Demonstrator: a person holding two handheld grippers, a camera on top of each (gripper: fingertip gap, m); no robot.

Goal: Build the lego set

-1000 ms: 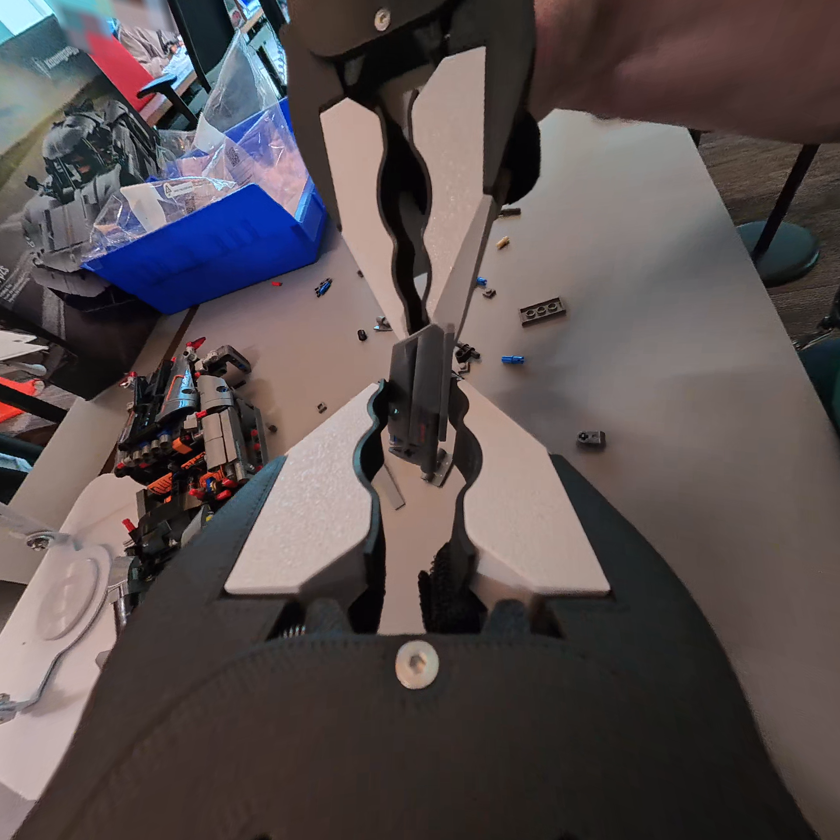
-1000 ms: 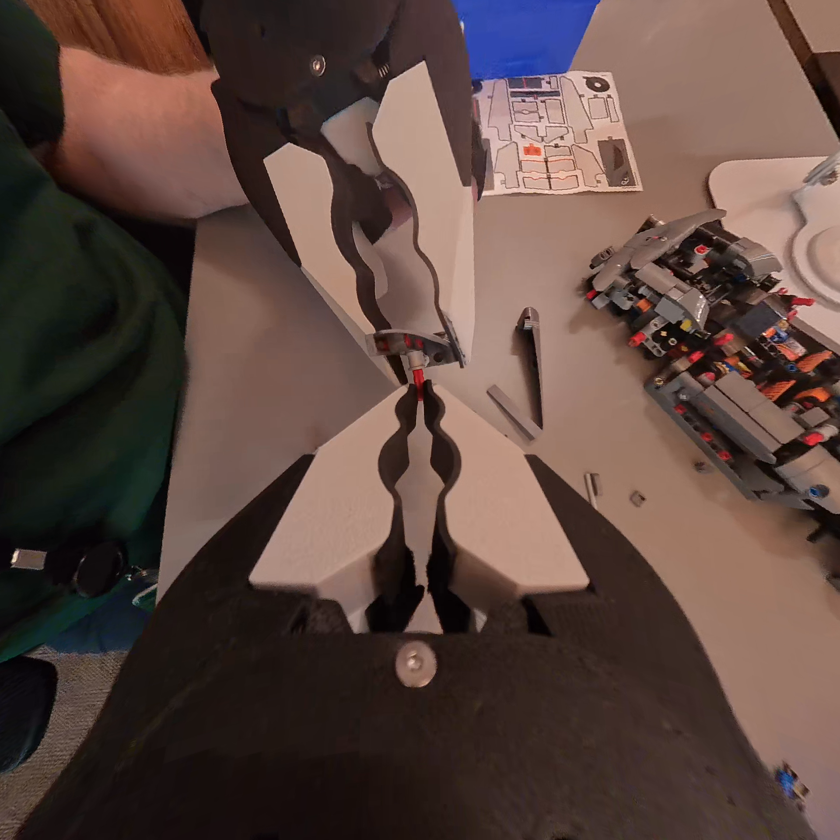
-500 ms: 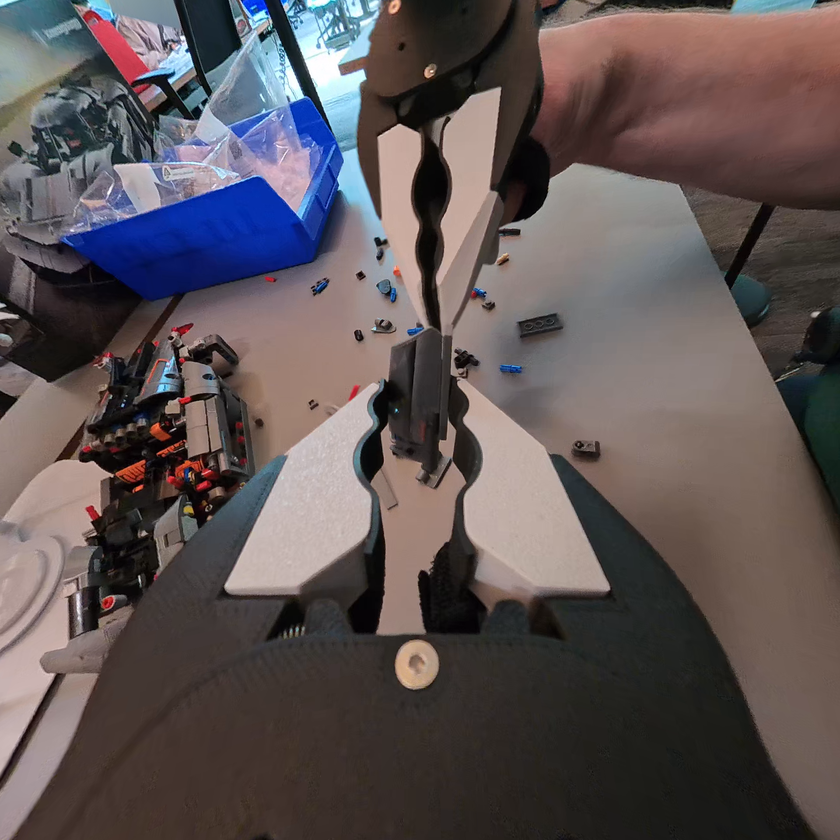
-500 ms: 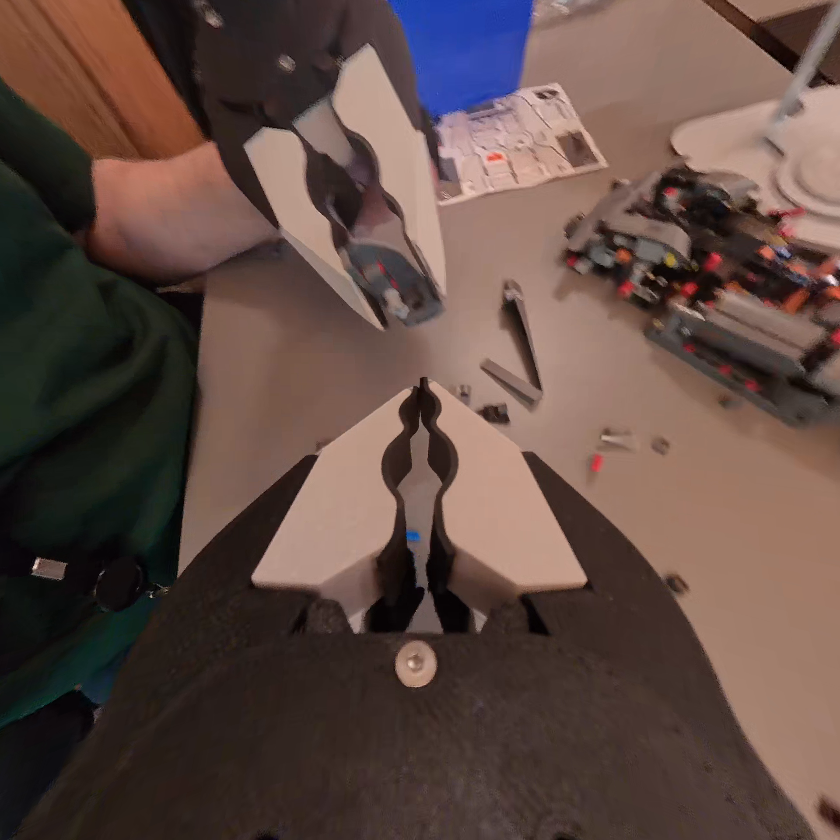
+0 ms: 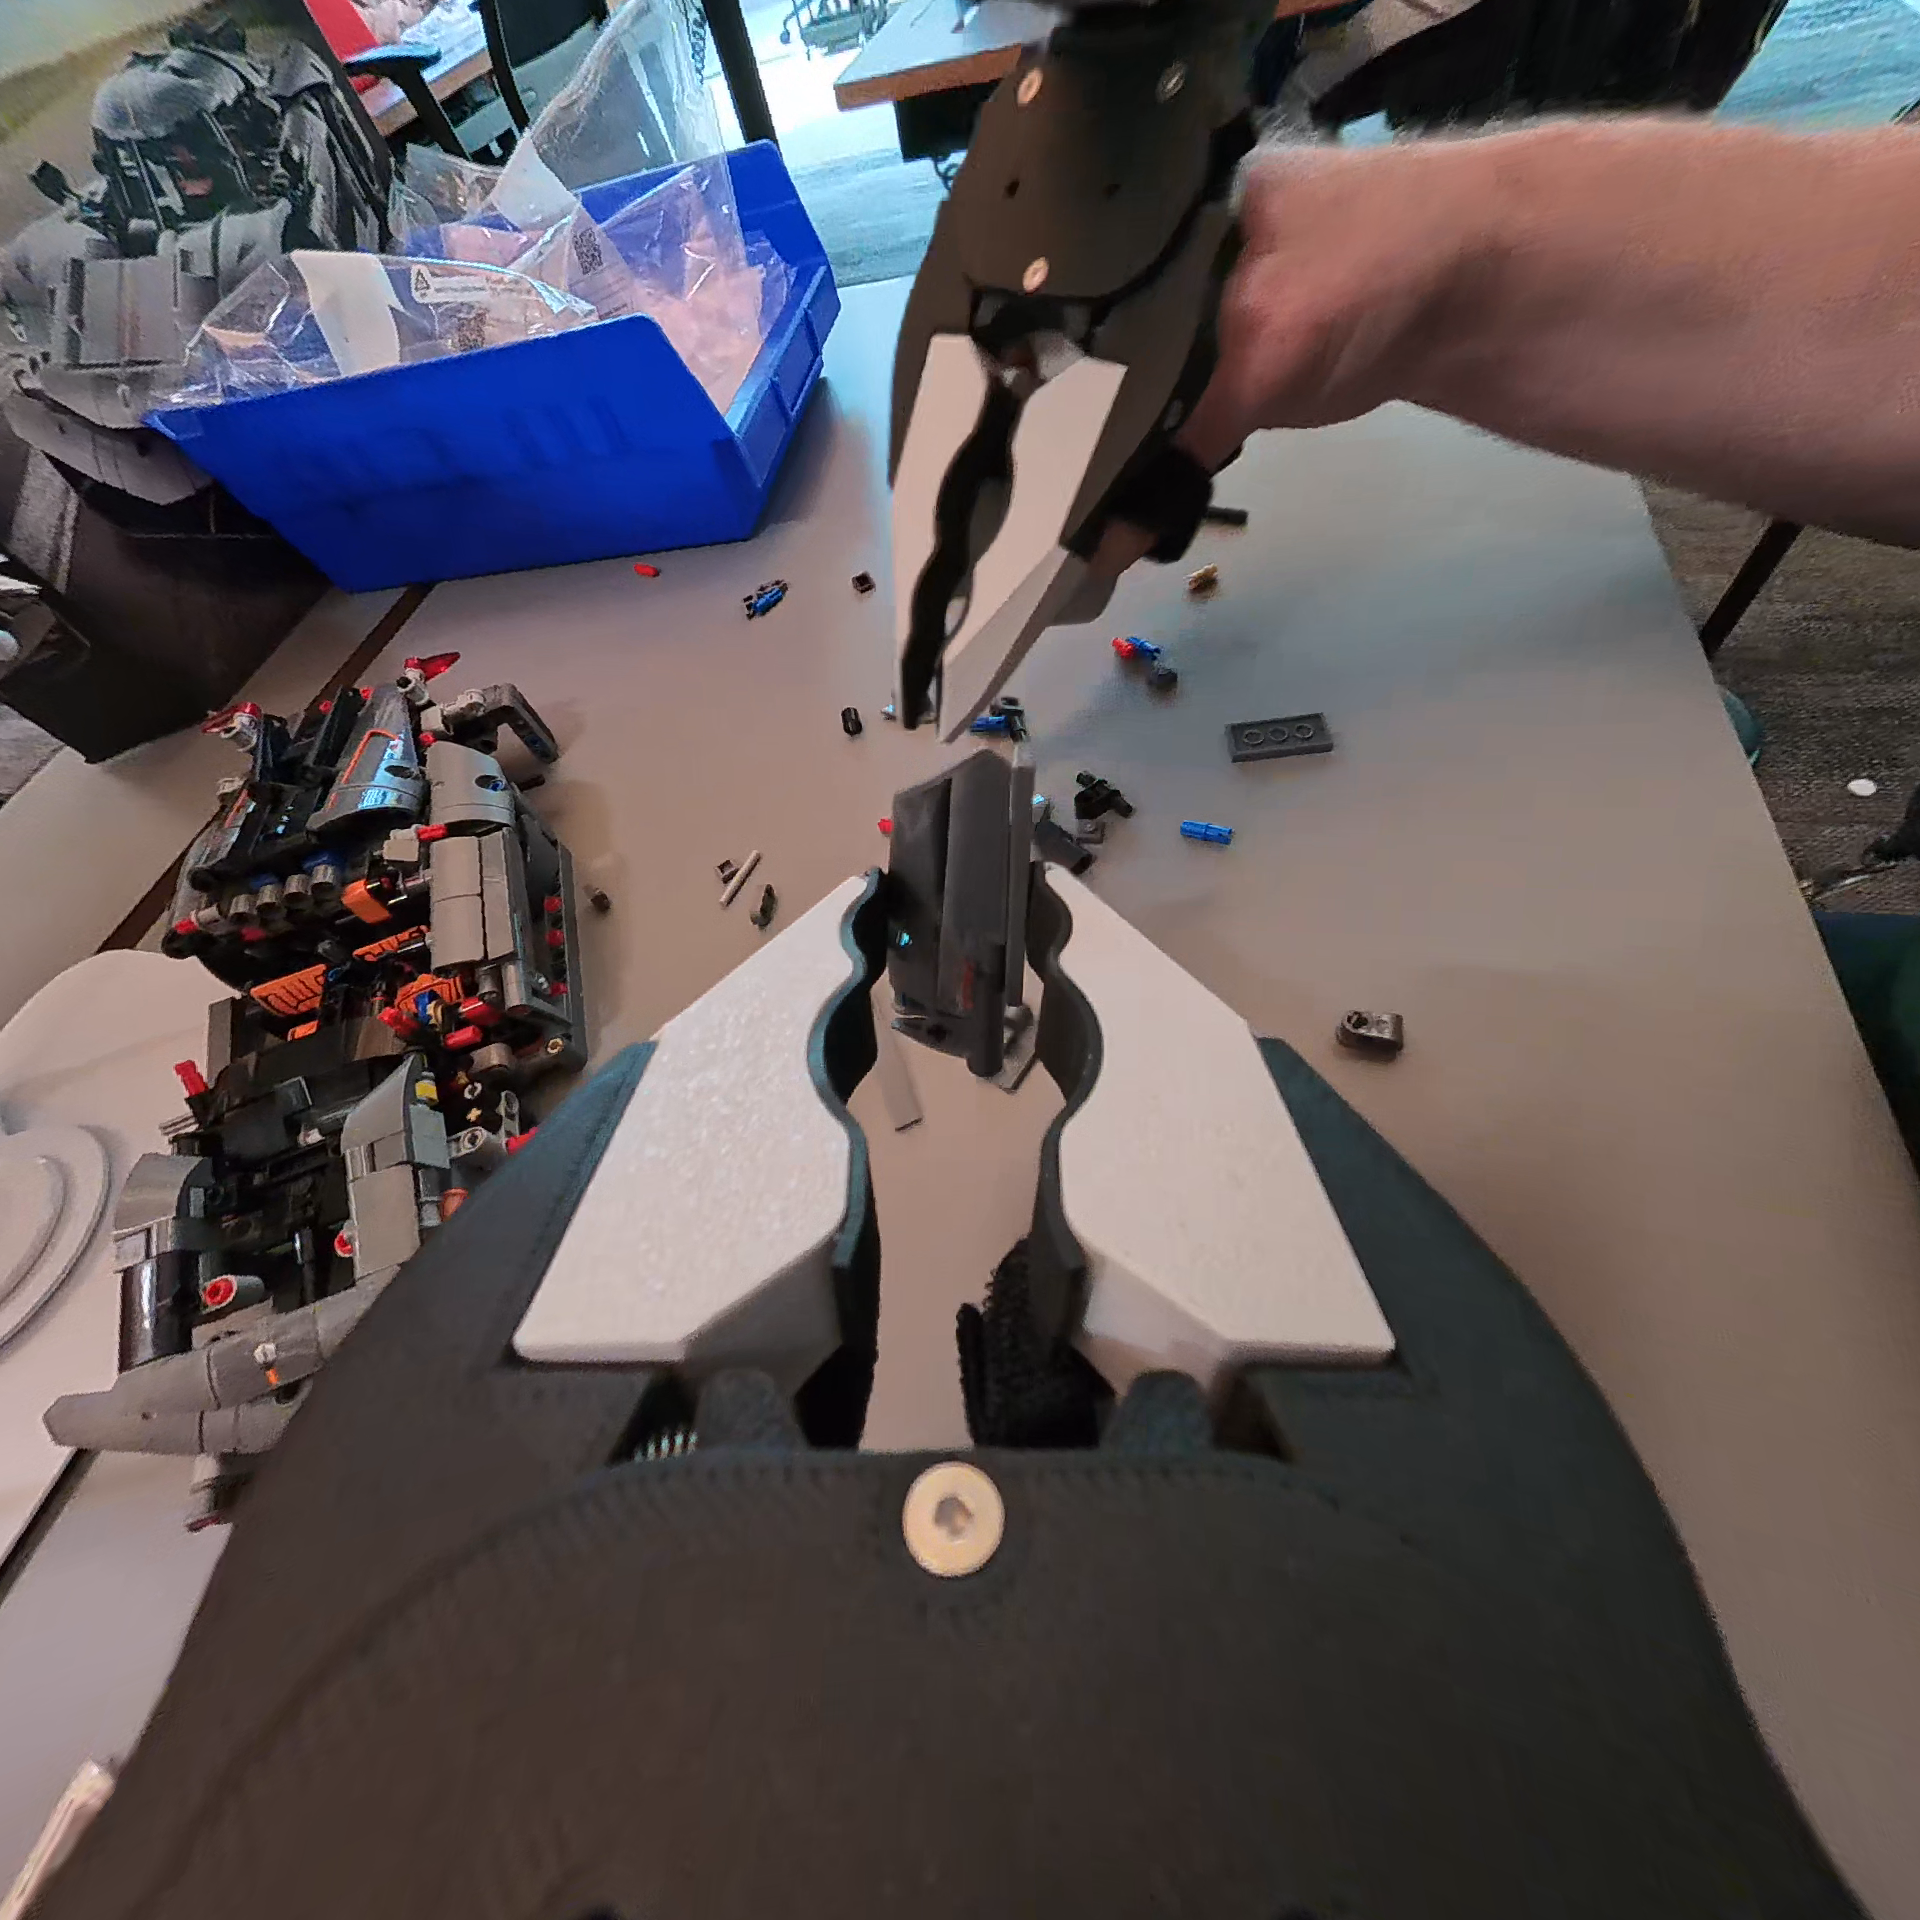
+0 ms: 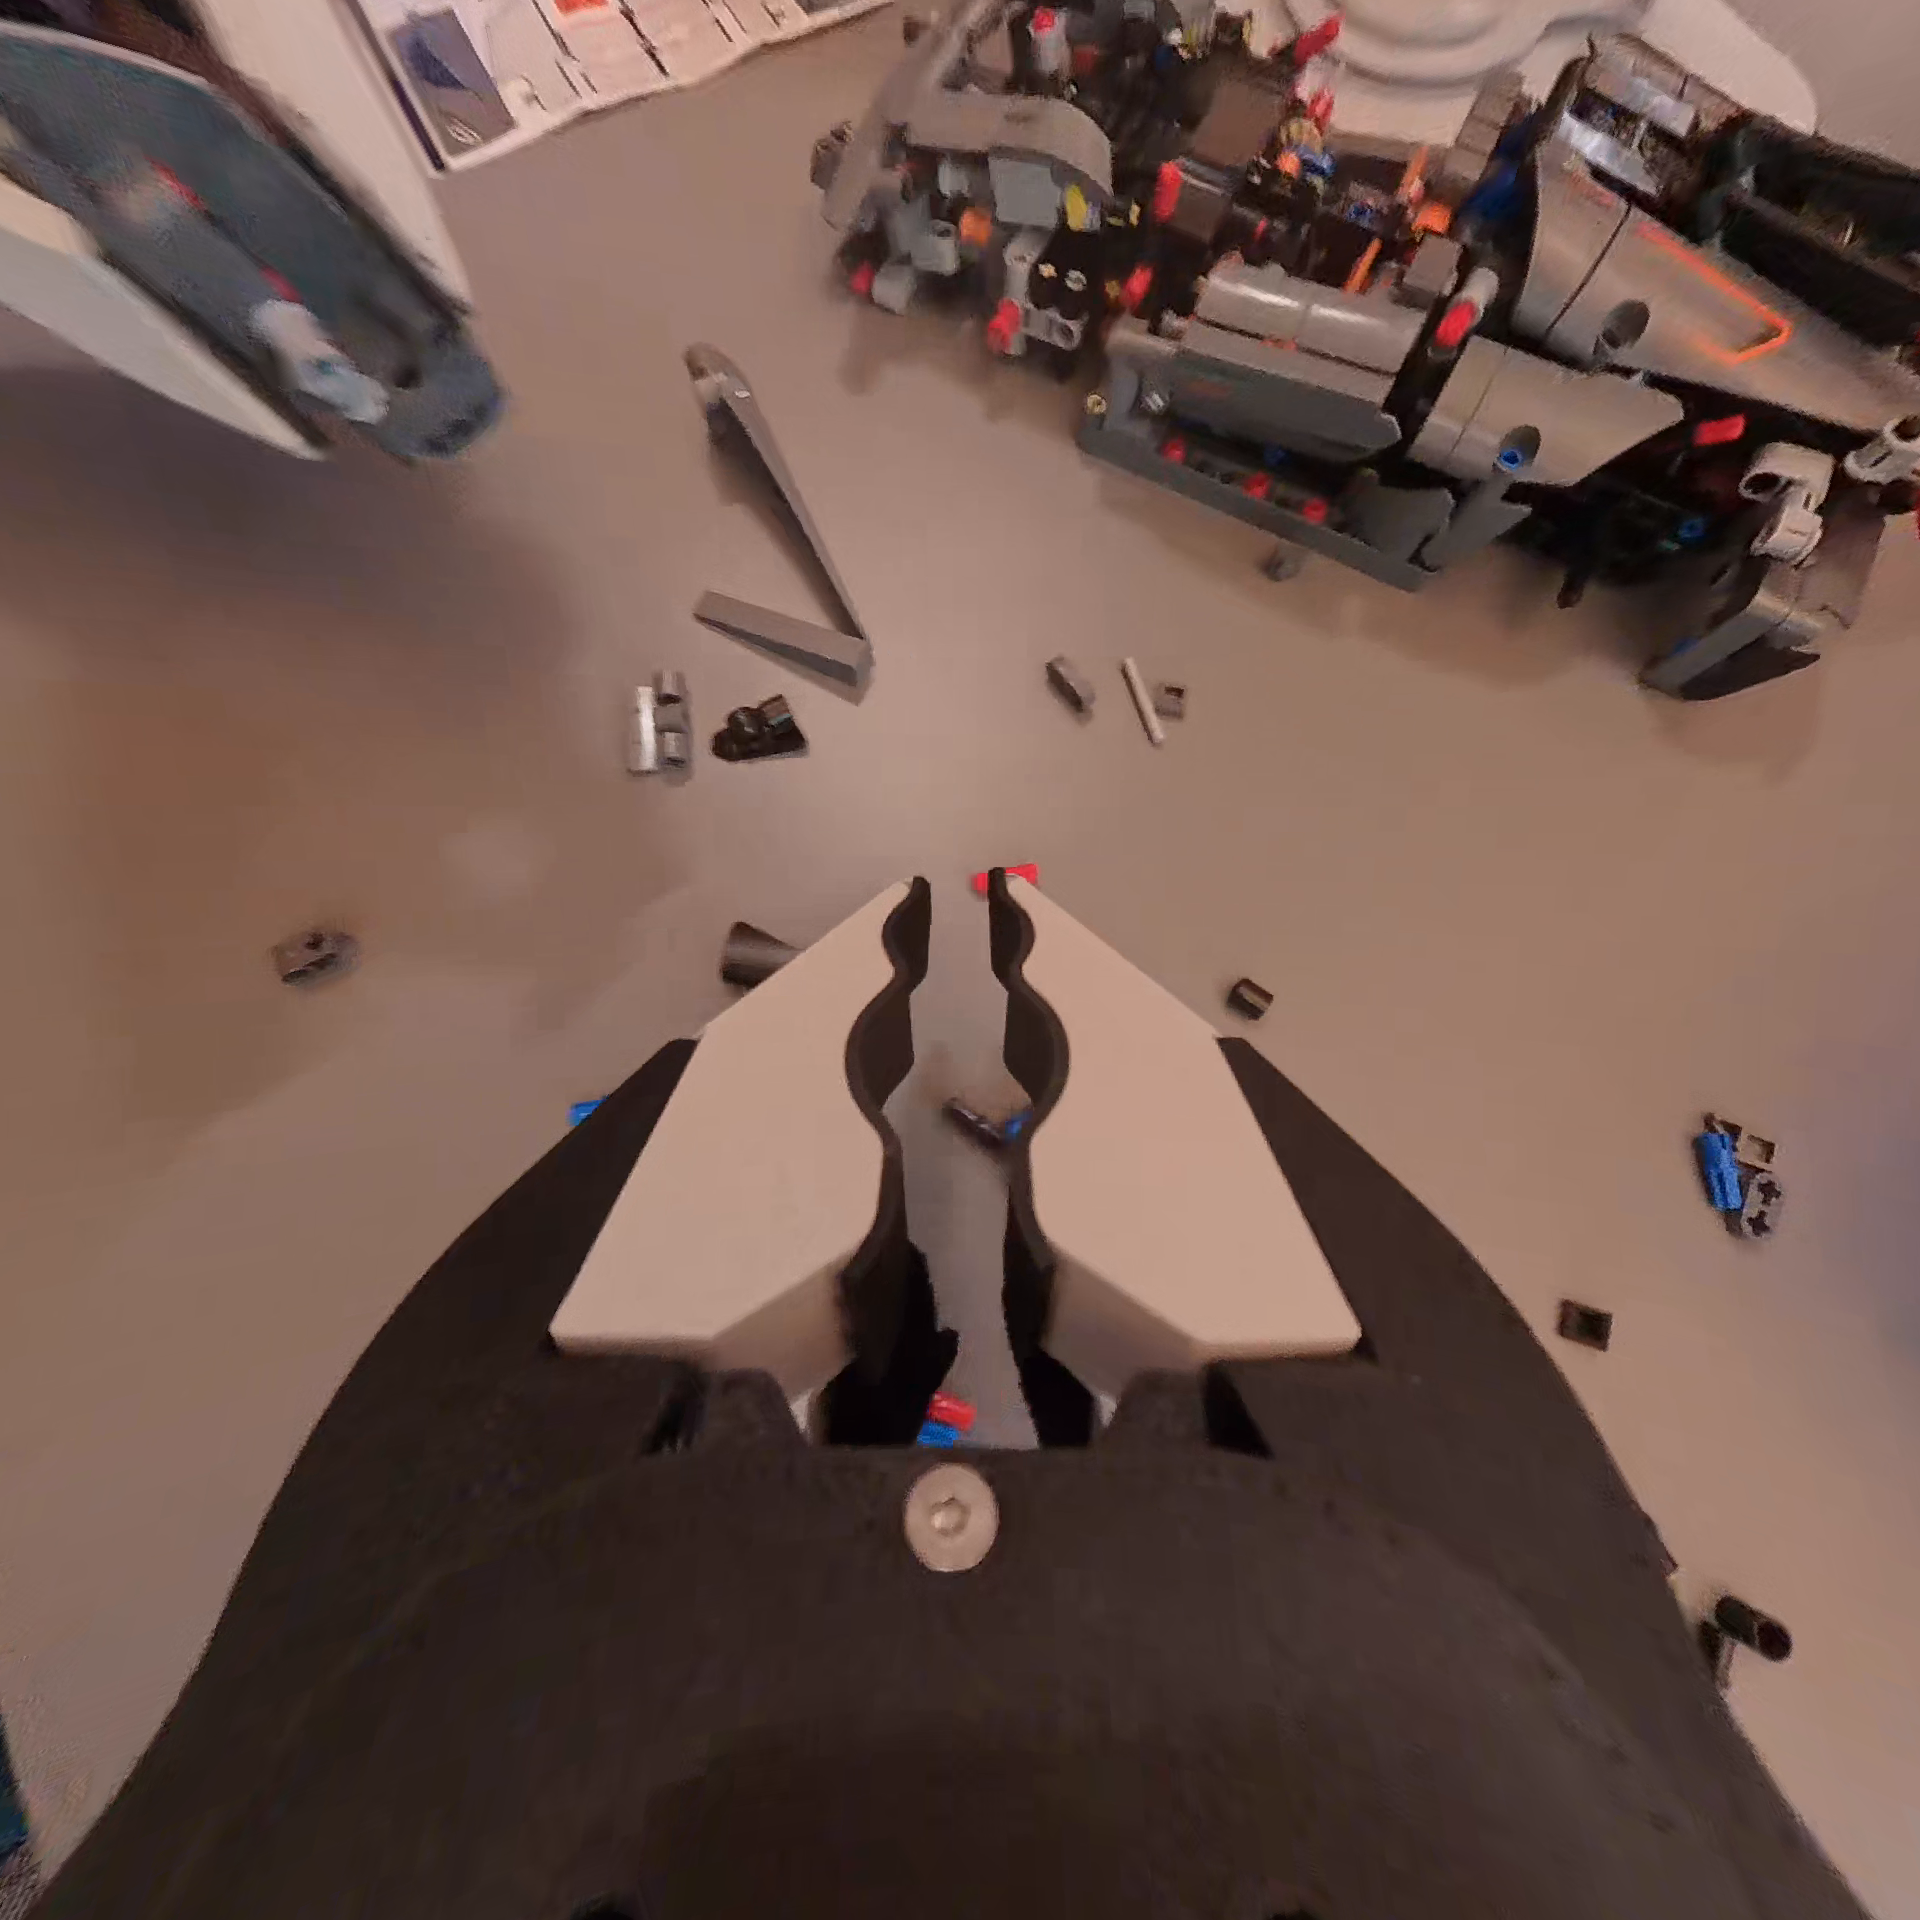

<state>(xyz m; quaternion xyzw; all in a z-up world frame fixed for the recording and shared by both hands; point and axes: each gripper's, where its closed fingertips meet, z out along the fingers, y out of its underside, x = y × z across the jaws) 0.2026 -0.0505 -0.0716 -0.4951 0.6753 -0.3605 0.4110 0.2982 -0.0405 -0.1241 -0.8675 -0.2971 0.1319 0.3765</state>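
Left gripper (image 5: 961, 894): fingers pinching a dark grey lego sub-assembly (image 5: 961, 914), held off the desk (image 5: 1507, 935). Its long axis runs along the fingers, toward 12 o'clock, top end standing clear past the fingertips.

Right gripper (image 6: 956, 883): fingers slightly spread, holding nothing, tips angled down at the desk just short of a small red pin (image 6: 1006, 879). In the left wrist view it hangs at 12 o'clock above the held piece, not touching it.

Partly built model (image 5: 353, 966) lies at 9 o'clock, long axis running toward 12, its near end close to the desk's left edge. Blue bin (image 5: 499, 457) with clear bags at 11 o'clock.

Loose small parts are scattered mid-desk from 12 to 2 o'clock; a flat grey plate (image 5: 1278, 738) lies at 1 o'clock. Bare desk surface runs along 3 o'clock out to the right edge. Two long grey wedge pieces (image 6: 790, 540) meet in a V at 12 o'clock in the right wrist view.
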